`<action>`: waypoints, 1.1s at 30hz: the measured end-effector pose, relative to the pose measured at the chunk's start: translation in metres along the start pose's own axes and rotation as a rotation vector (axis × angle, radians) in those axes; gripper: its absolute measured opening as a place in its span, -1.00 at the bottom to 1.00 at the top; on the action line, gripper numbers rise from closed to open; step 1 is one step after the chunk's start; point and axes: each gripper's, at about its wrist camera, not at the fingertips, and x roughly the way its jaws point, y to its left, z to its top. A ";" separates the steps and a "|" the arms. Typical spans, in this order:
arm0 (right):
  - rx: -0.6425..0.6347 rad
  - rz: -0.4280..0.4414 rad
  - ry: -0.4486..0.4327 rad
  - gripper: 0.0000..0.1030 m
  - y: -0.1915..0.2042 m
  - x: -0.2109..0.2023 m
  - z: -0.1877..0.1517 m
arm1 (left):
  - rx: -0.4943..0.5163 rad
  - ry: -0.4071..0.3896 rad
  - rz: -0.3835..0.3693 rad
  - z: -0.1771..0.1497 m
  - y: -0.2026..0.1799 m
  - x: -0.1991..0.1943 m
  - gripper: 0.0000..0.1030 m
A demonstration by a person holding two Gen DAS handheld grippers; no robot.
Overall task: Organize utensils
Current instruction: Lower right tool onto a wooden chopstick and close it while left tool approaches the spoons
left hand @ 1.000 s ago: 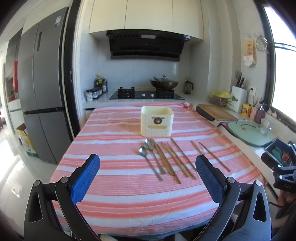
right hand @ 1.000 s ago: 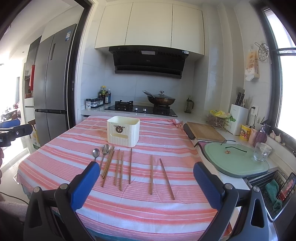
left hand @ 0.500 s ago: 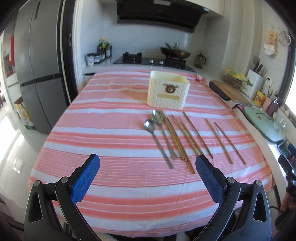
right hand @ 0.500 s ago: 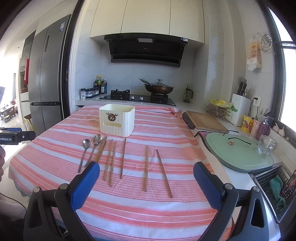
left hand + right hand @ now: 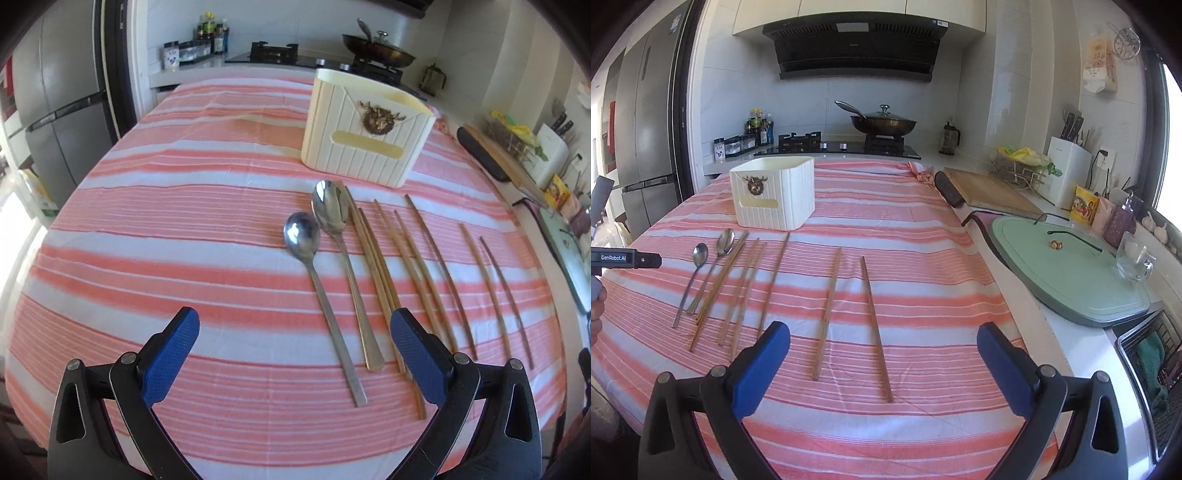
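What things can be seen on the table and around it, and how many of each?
Holder: one, cream, far middle of table.
Spoons: two, silver, left end of the row.
Chopsticks: seven as far as I can count, brown, lying right of the spoons.
Tablecloth: one, pink and white stripes, over the table.
Wok: one, dark, lidded, on the stove.
Board: one, pale green, right counter.
Glass mug: one, clear, beside the board.
Fridge: one, grey, far left.
Left gripper: blue pads, open, near the spoon handles.
Right gripper: blue pads, open, near the two rightmost chopsticks.
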 end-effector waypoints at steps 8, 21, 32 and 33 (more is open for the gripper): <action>-0.012 0.032 0.060 1.00 -0.014 0.032 0.012 | -0.057 0.075 0.084 0.006 0.000 0.061 0.99; -0.119 0.254 0.360 0.11 -0.009 0.144 0.019 | 0.069 0.083 0.123 0.008 0.015 0.071 0.99; -0.120 0.206 0.460 -0.44 -0.011 0.169 0.017 | 0.182 0.106 0.037 0.002 0.042 0.065 0.99; -0.122 0.204 0.468 -0.43 -0.012 0.169 0.018 | 0.191 0.103 0.035 0.000 0.042 0.064 0.99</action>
